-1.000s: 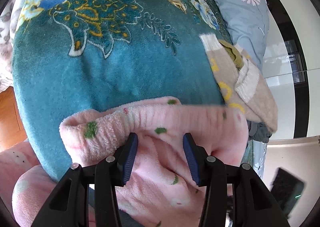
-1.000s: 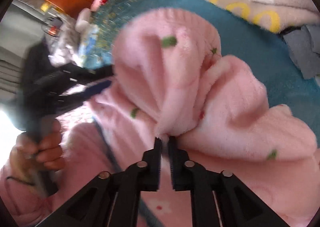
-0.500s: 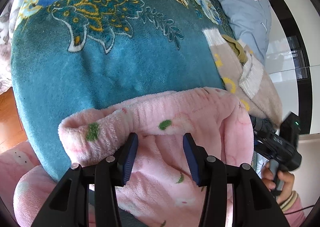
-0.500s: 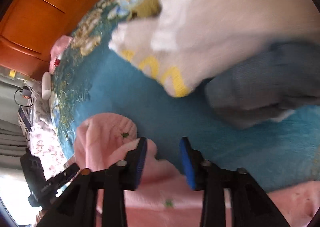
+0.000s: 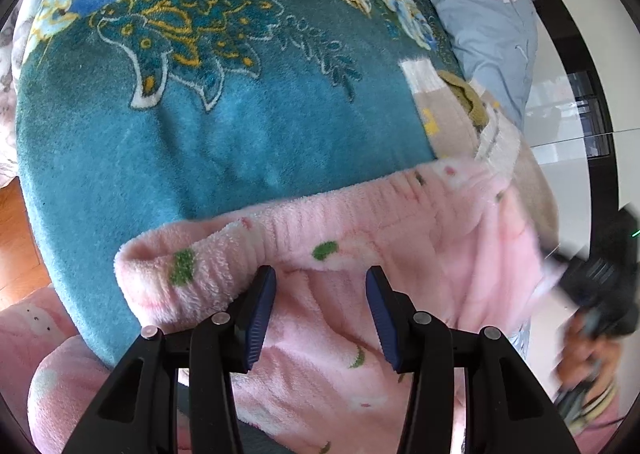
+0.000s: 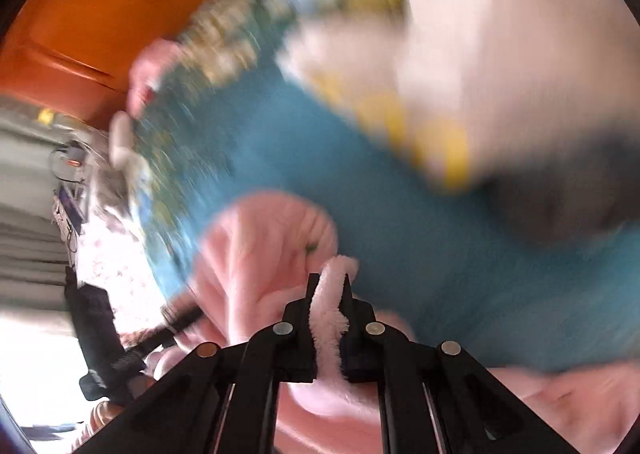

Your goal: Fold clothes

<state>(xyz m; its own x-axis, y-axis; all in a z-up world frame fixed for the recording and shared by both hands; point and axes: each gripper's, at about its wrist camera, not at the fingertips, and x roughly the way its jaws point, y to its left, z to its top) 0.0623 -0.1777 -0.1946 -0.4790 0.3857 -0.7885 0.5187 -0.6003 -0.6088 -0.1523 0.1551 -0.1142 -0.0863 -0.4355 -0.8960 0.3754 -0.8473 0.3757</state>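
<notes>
A fluffy pink garment [image 5: 352, 246] with green spots lies on the teal flowered blanket [image 5: 200, 126] at the bed's near edge. My left gripper [image 5: 320, 294] is open just above it, its blue pads on either side of the fabric below the ribbed hem, not touching. My right gripper [image 6: 329, 286] is shut on a fold of the same pink garment [image 6: 264, 250] at its right end; that view is blurred by motion. In the left wrist view the right gripper [image 5: 592, 282] shows as a dark blur at the right edge.
A beige sweater [image 5: 460, 122] with yellow letters lies on the blanket to the right, with a grey garment [image 6: 560, 198] beside it. A light blue daisy pillow [image 5: 488, 14] sits behind. Orange wooden furniture [image 6: 80, 14] stands beyond the bed.
My right gripper, open half a second ago, has shut on the garment's right end and pulls the hem out to the right. My left gripper stays open in place.
</notes>
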